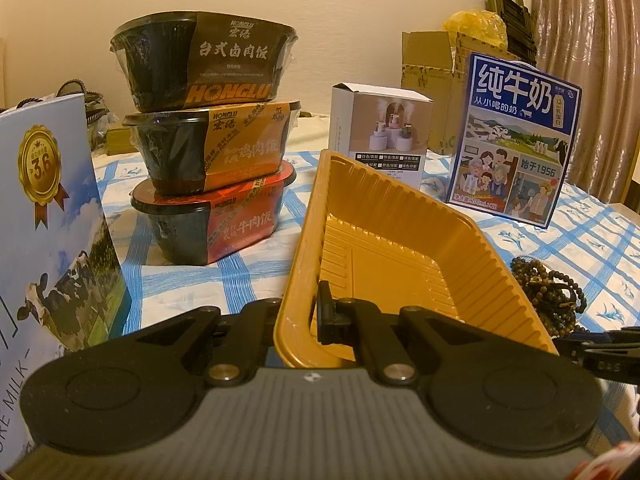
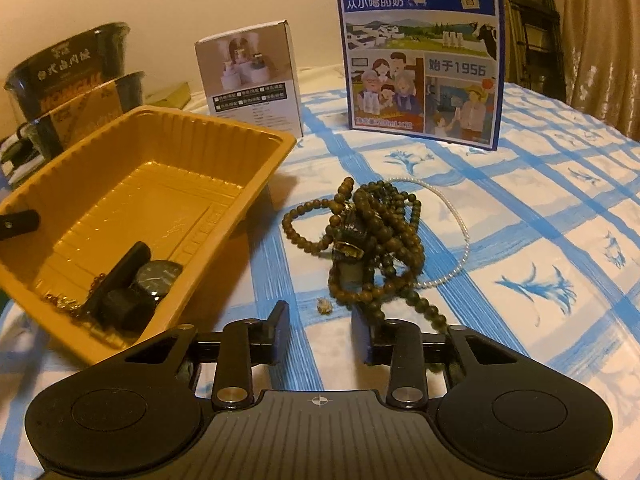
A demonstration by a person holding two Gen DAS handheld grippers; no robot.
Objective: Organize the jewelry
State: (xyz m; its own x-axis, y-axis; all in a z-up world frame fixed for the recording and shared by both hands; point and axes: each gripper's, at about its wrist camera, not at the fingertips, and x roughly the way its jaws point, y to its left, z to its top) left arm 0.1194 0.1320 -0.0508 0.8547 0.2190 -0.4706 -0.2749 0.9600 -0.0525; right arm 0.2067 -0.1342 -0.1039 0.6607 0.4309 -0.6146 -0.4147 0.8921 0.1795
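From the left wrist view, the left gripper (image 1: 316, 312) is clamped on the near rim of the yellow tray (image 1: 384, 216), steadying it; best keep it firm.

From the right wrist view, the right gripper (image 2: 320, 334) stands open above the cloth, nothing between its jaws, just short of the tangled beads (image 2: 368, 248) beside the tray. It should pinch a thick clump, not one strand.

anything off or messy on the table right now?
Yes. The brown bead strands lie knotted in one heap on the cloth beside the yellow tray, with a thin white bead necklace caught under them. A small loose piece sits apart, just ahead of the right gripper. The tray itself is tilted, its rim pinched by the left gripper.
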